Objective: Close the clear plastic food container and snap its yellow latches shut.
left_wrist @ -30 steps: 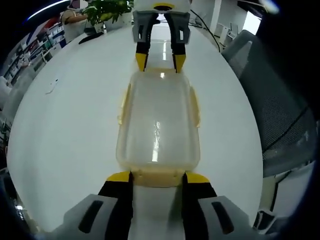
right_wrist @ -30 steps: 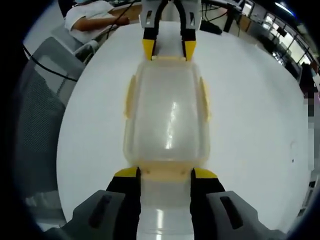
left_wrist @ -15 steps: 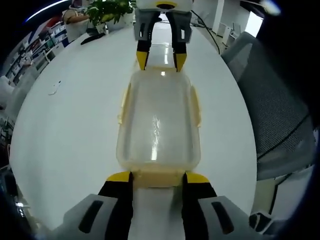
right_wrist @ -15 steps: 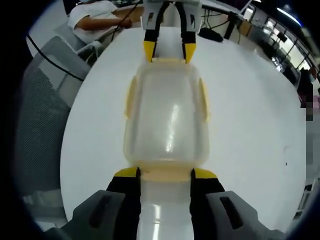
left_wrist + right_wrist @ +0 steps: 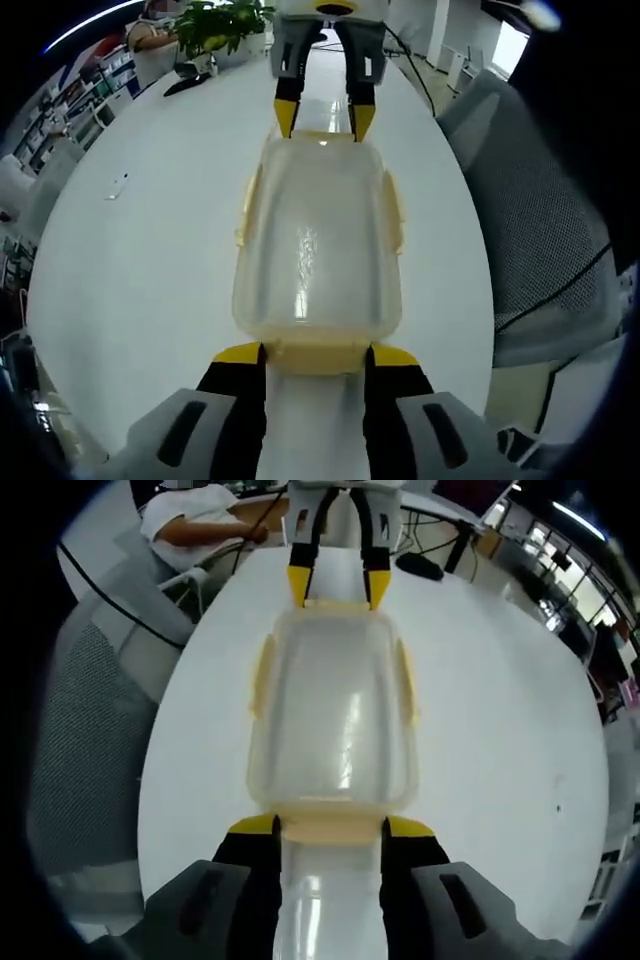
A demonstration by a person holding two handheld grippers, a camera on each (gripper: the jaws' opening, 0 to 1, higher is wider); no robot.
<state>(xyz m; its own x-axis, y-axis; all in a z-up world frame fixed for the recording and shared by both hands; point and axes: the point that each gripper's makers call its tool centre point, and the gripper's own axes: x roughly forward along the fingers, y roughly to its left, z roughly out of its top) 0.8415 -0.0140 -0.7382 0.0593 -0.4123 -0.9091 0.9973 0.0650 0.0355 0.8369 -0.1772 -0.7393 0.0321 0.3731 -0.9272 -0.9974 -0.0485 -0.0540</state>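
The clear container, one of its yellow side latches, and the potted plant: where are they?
clear container [image 5: 315, 250], left gripper view, middle of its lid.
yellow side latch [image 5: 262, 675], right gripper view, on the flap.
potted plant [image 5: 222, 18], left gripper view, its leaves.

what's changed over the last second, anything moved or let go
Little: more of the table and chair shows around the container, so both cameras have shifted, perhaps lifting it. The left gripper and right gripper stay at its two short-end latches, container framed as before. Nothing released.
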